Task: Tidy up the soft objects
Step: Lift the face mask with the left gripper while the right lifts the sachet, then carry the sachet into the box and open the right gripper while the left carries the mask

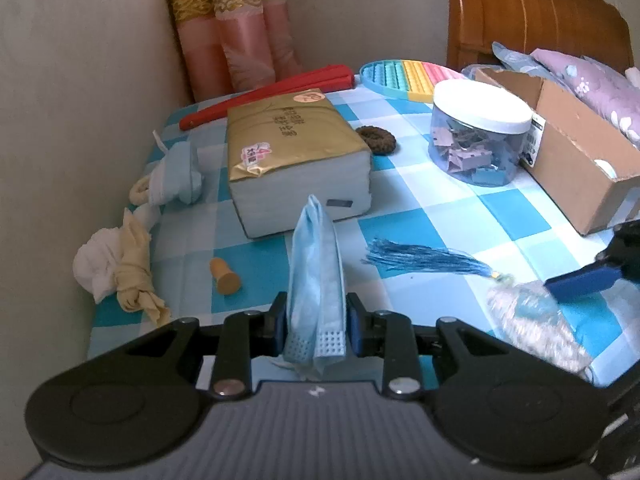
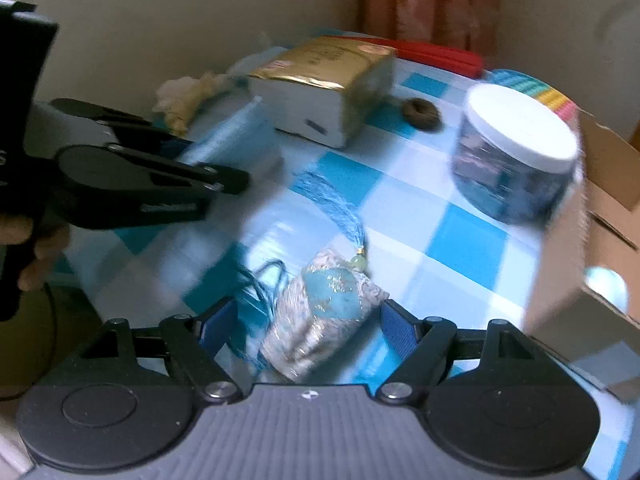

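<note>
Currently the left tool [image 1: 316,316] pinches a folded blue face mask [image 1: 316,264]. The right tool [image 2: 310,320] gapes wide around the sachet [image 2: 320,312] with its tassel [image 2: 332,204]; probably best to close mid-body, clear of the cord.

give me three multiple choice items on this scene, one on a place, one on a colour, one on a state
1. Where is the hair tie?
A. in the box
B. between tissue pack and jar
C. on the jar

2. What colour is the jar's lid?
A. white
B. red
C. black

3. What is the left gripper doing?
A. open, empty
B. shut on the mask
C. shut on the tassel

Answers:
1. B: it lies on the cloth between the tissue pack and the jar.
2. A: the lid is plainly white.
3. B: the mask is pinched between its fingers.
</note>
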Demonstrator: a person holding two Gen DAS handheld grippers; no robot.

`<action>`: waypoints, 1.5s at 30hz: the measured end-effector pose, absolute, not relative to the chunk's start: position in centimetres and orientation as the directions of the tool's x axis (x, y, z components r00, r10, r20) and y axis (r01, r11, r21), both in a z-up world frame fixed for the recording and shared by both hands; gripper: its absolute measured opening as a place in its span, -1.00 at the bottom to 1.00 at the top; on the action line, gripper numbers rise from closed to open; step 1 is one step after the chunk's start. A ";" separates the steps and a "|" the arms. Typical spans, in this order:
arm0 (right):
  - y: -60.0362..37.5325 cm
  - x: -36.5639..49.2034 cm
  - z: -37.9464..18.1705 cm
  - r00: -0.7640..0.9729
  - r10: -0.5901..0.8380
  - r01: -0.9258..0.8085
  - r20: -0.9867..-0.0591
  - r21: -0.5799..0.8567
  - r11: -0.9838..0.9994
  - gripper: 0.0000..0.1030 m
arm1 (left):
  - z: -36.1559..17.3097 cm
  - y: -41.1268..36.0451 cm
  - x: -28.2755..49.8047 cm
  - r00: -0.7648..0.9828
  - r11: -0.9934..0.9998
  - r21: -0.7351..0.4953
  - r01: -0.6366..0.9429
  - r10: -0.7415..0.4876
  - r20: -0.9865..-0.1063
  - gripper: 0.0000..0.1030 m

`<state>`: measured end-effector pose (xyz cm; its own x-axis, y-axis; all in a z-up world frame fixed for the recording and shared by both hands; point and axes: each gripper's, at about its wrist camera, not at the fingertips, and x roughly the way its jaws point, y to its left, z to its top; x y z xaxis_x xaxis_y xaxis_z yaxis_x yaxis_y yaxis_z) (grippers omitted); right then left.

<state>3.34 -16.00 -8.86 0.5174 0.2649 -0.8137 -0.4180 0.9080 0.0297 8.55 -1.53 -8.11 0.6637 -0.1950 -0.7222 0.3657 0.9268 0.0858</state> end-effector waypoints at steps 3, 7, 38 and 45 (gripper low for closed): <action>-15.0 3.7 -9.0 0.522 0.275 -0.444 -0.808 0.018 0.896 0.56 | -8.1 -1.5 8.6 0.662 0.928 0.080 0.364 -0.198 -0.723 -0.43; -14.4 3.9 -9.0 0.531 0.250 -0.442 -0.809 -0.014 0.897 0.48 | -8.1 -1.6 8.6 0.662 0.929 0.080 0.363 -0.196 -0.723 -0.42; -20.0 0.5 -0.7 0.679 0.195 -0.402 -0.708 -0.136 0.905 -0.33 | -1.9 -2.9 5.6 0.657 0.894 0.063 0.443 -0.276 -0.701 -0.52; -24.9 1.8 2.3 0.738 0.114 -0.306 -0.664 -0.179 0.935 -0.33 | -0.5 -4.6 4.6 0.652 0.871 0.060 0.488 -0.318 -0.688 -0.52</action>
